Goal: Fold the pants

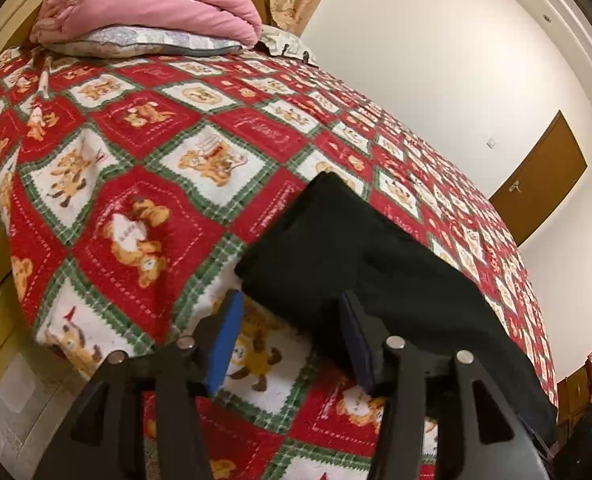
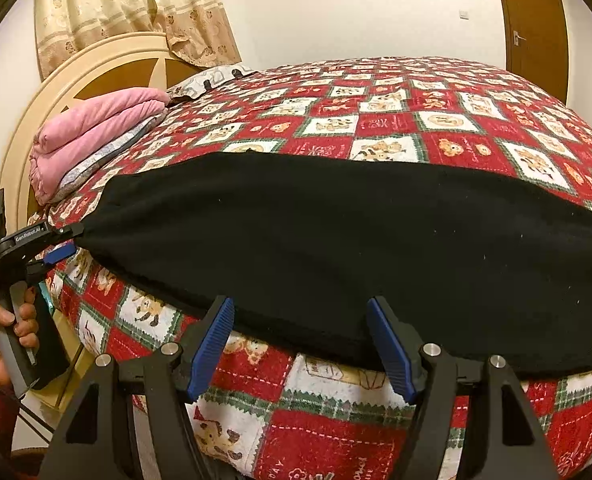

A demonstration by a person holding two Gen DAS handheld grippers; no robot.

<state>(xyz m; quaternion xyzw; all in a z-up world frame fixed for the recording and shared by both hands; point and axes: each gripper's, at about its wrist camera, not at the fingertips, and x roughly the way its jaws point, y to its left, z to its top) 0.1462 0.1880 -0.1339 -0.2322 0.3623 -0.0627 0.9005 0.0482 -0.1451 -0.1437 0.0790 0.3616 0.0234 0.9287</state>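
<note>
Both tongs are spread and pinch nothing. Left tongs [image 1: 292, 328] hang at the near corner of the black pants [image 2: 336, 240], blue pads apart; the cloth's corner lies just ahead of them and drapes against the right-hand pad, with bare bedspread [image 1: 136, 184] showing in the gap. In the right wrist view these same tongs [image 2: 66, 246] sit at the far left end of the pants, their tips right at the cloth's edge, and a person's hand [image 2: 4, 332] wraps the grip below them. Right tongs [image 2: 300, 344] stand wide open just short of the near long edge of the pants, which runs across the space ahead of the two pads; whether the pads touch the cloth cannot be told.

Beyond both tongs, the pants lie flat in a long folded band along the near side of the bed. Far ahead and to the left of the right tongs, a folded pink blanket [image 2: 92, 128] rests on a pillow [image 1: 136, 42] by the headboard [image 2: 60, 76].
</note>
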